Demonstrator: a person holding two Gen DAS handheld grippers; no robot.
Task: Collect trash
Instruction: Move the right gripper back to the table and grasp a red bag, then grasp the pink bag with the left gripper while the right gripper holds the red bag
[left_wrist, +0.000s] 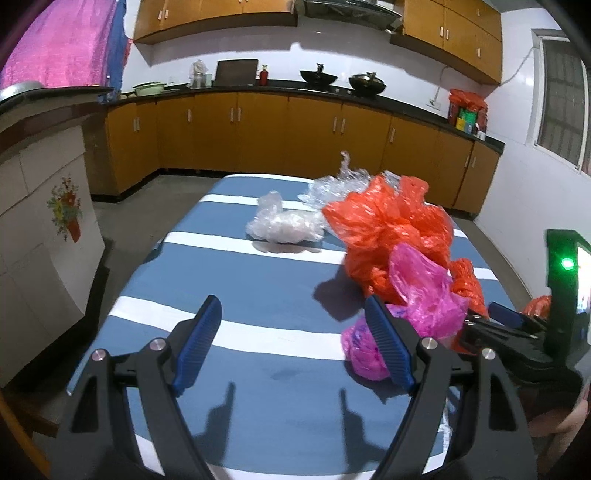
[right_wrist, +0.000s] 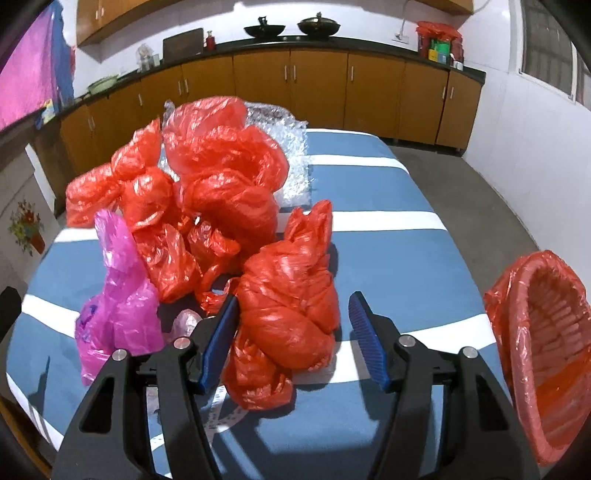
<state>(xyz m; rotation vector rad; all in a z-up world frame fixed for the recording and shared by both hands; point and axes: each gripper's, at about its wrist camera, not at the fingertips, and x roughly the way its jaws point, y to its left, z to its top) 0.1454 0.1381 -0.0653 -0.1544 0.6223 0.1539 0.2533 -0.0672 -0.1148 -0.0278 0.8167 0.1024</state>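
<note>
Kitchen setting: a blue-and-white striped table (right_wrist: 399, 258) stands before orange cabinets. Right gripper (right_wrist: 291, 332) is part open, straddling a crumpled red plastic bag (right_wrist: 291, 306) with its right pad clear; left gripper (left_wrist: 291, 343) gapes wide, empty. Further red bags (right_wrist: 221, 177), a pink bag (right_wrist: 118, 306) and bubble wrap (right_wrist: 291, 158) lie beyond; a red-lined basket (right_wrist: 546, 332) sits right.

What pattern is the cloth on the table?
The tablecloth is blue with broad white stripes running across it; the left wrist view shows it best.

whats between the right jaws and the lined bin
In the right wrist view, only bare striped tablecloth lies between the right gripper and the bin.
</note>
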